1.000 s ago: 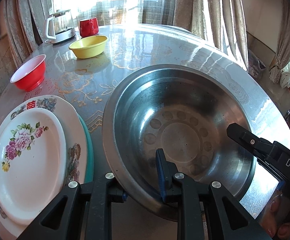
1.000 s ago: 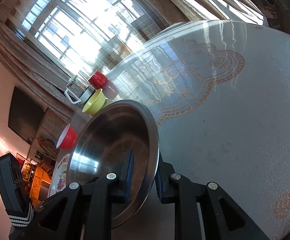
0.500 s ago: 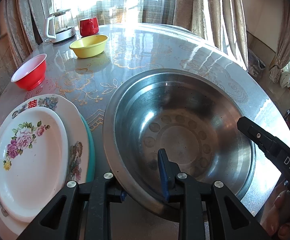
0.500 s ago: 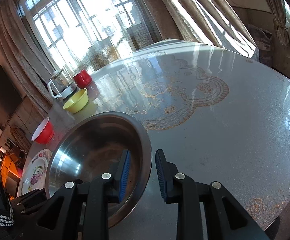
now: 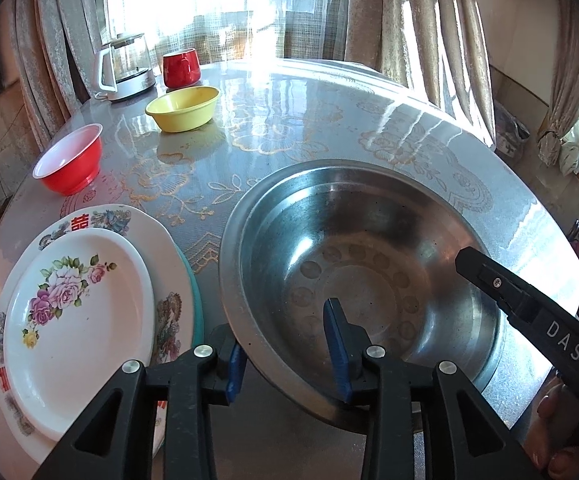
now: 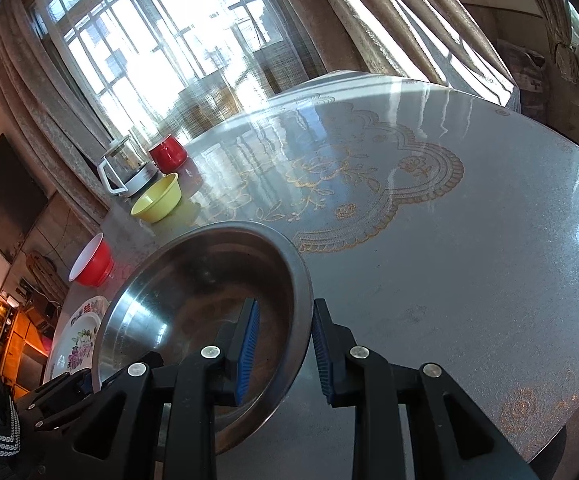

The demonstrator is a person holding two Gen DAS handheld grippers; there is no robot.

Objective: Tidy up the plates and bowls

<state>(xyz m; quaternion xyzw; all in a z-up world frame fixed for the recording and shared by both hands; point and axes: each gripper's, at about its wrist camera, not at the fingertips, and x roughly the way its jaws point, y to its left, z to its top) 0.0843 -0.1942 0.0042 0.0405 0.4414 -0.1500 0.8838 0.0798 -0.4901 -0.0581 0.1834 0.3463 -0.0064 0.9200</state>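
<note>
The wide, round stainless-steel basin (image 5: pixel 361 280) sits on the glossy grey patterned table (image 5: pixel 289 120) just right of the stacked floral plates (image 5: pixel 77 312), its near rim loose between the opening left gripper (image 5: pixel 287 364) and its right rim inside the parted right gripper (image 6: pixel 283 350).

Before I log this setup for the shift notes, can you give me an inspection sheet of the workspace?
Surface: round glossy table, gold lace pattern.
Job's things: steel basin near the edge; stacked flowered plates beside it; red bowl and yellow bowl farther back.
Clutter: kettle, red mug.
Tongs: left tongs opening, straddling the basin rim; right tongs straddle the rim, pads off it.
Cables: nothing seen.
Surroundings: curtains, bright window.
</note>
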